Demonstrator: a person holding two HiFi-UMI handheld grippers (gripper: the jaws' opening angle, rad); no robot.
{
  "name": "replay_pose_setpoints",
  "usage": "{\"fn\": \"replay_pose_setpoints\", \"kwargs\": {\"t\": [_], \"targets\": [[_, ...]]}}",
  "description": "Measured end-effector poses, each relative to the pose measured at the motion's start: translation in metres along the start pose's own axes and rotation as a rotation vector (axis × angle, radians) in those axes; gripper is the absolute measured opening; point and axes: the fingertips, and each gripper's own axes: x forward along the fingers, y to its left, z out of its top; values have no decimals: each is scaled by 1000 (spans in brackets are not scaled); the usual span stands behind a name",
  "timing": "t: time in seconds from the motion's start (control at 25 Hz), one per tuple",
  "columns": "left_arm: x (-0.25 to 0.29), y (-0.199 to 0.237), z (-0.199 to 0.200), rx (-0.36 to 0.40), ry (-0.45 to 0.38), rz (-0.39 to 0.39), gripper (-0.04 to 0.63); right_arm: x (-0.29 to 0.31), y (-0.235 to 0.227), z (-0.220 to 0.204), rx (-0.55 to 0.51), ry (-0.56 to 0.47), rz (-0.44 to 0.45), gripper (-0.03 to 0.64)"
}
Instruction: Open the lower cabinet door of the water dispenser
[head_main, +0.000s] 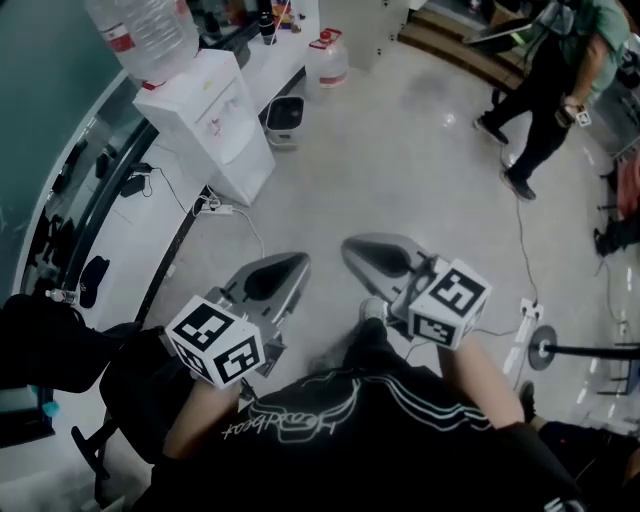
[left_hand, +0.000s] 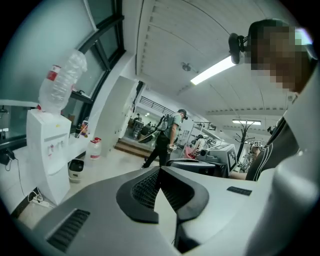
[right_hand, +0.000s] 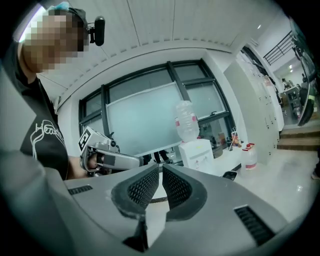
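Pointing forward side by side, the left gripper (head_main: 297, 263) and right gripper (head_main: 353, 249) show jaws closed (both empty).

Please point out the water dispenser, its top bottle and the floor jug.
water dispenser (head_main: 225, 140): head view, front face.
top bottle (head_main: 150, 30): head view, clear body.
floor jug (head_main: 328, 68): head view, clear body.
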Motion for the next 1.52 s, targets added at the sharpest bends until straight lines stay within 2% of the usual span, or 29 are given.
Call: {"fn": "replay_pose_setpoints", "kwargs": {"t": [0.32, 0.48, 0.56, 0.76, 0.88, 1.16, 1.36, 1.52], "targets": [[137, 20, 33, -60, -9, 13, 0, -30, -126, 27, -8, -62, 70, 14], [197, 26, 47, -146, -37, 9, 0, -43, -184, 33, -19, -36, 81, 12], [219, 31, 51, -193, -50, 9, 0, -47, -205, 31, -24, -8, 83, 12], [245, 48, 55, -152, -30, 44, 0, -38, -236, 29, -4, 30, 88, 13], [254, 69, 54, -185, -32, 53, 0, -21, -252, 25, 14, 57, 99, 13], [277, 155, 62, -262, -53, 94, 0, 51, -304, 28, 52, 104, 125, 13], [305, 241, 87, -280, -68, 126, 0, 124, -366, 39, 70, 148, 138, 14], [321, 313, 91, -340, -62, 175, 0, 185, -412, 44, 91, 197, 156, 14]]}}
